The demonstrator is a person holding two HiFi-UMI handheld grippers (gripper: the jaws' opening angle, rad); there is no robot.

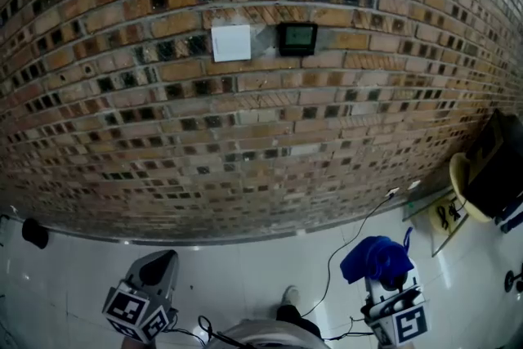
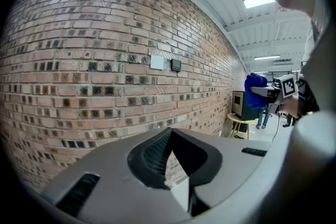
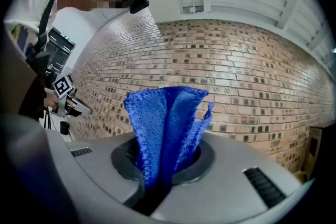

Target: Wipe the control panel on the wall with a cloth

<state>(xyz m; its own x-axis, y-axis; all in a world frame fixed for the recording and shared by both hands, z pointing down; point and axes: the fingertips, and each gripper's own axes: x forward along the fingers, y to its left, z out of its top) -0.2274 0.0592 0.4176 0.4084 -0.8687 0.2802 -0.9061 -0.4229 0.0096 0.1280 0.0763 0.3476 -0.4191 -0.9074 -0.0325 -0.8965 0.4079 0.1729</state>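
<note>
Right gripper point(image 3: 164, 168) clamps a blue cloth point(image 3: 160, 118) below the control panel point(image 1: 297, 38) on the brick wall point(image 1: 163, 135); left gripper point(image 2: 177, 168), seemingly closed, holds nothing.

Your cloth point(image 3: 165, 128) is nubby, matt blue fabric; the shell of the right hand-held gripper point(image 3: 160, 165) looks like smooth matt grey plastic. The brick wall point(image 1: 245, 143) is rough and dull (gritty mortar too), the control panel point(image 1: 297, 38) smooth-faced, the floor point(image 1: 245, 266) glossy.

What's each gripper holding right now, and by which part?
The right gripper is shut on the blue cloth, pinching one bunched end; the rest stands out past the jaws. The left gripper holds nothing, jaws together.
</note>
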